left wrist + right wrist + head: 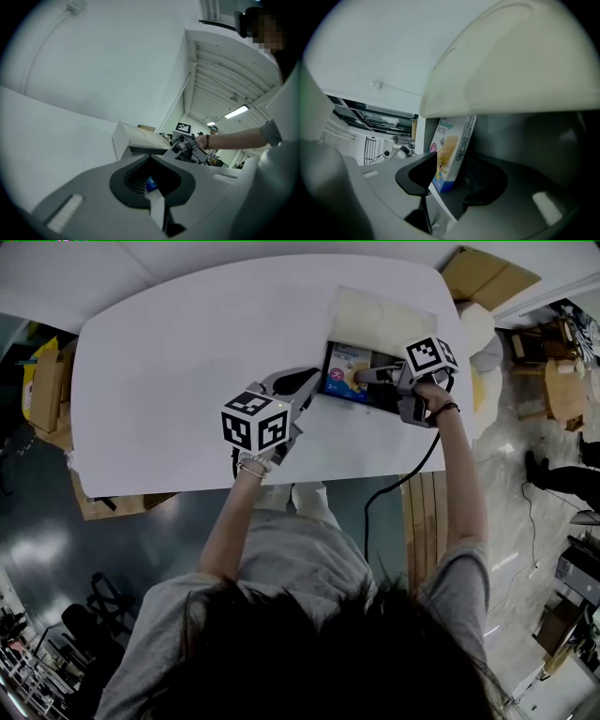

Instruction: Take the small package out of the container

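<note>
A white container (375,409) with its pale lid (380,315) swung up stands at the table's far right. Inside it lies the small package (342,367), a blue and white bandage box. My right gripper (361,376) reaches into the container from the right. In the right gripper view the package (449,152) stands upright between the wide-spread jaws of that gripper (454,180), under the lid (520,70), with a gap to the right pad. My left gripper (309,385) is at the container's left wall. In its own view the left gripper (152,180) pinches a white wall edge (157,206), blue package (150,184) behind.
The white table (187,352) ends close to the person's body. A black cable (403,484) hangs off its near right side. Cardboard boxes (487,277) stand on the floor beyond the far right corner and at the left (47,390).
</note>
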Motion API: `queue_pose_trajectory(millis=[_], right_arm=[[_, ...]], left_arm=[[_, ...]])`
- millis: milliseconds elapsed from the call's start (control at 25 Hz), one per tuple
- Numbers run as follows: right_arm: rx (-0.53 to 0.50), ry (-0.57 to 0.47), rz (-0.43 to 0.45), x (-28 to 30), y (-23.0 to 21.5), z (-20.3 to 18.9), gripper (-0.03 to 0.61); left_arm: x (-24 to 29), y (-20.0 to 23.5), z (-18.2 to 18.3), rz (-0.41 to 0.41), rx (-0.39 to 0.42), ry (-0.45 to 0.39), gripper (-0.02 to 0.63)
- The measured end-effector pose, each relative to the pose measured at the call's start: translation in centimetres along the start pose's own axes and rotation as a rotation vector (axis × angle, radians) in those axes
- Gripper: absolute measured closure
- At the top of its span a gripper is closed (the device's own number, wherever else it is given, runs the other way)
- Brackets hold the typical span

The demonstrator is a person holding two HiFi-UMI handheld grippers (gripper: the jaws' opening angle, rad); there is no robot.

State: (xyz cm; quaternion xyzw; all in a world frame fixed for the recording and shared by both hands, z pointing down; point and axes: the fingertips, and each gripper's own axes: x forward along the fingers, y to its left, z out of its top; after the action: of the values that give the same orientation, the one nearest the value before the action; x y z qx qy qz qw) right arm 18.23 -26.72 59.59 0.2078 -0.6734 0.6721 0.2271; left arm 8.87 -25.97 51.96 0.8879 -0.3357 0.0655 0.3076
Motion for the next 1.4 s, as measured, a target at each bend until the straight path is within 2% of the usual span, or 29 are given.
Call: queue_pose_trajectory(millis=[120, 320, 1080, 1400], right_arm=[[0.012, 0.013, 0.005, -0.1, 0.4, -0.3, 0.411], [0.055, 0.015, 0.061, -0.1, 0.2, -0.2, 0.431], [0.182, 0.043, 0.112, -0.9, 1.0, -0.2, 0.454], [0.227, 0.034, 0.172, -1.6, 1.6, -0.2, 0.466]], left_arm=[[0.1, 0.0, 0.0, -0.001, -0.004, -0.002, 0.624], [0.3, -0.2, -0.1, -0.005, -0.006, 0.003, 0.624], [0.5, -0.3, 0.0, -0.005, -0.014, -0.002, 0.624], [0.3, -0.3, 0.2, -0.006, -0.013, -0.009, 0.624]])
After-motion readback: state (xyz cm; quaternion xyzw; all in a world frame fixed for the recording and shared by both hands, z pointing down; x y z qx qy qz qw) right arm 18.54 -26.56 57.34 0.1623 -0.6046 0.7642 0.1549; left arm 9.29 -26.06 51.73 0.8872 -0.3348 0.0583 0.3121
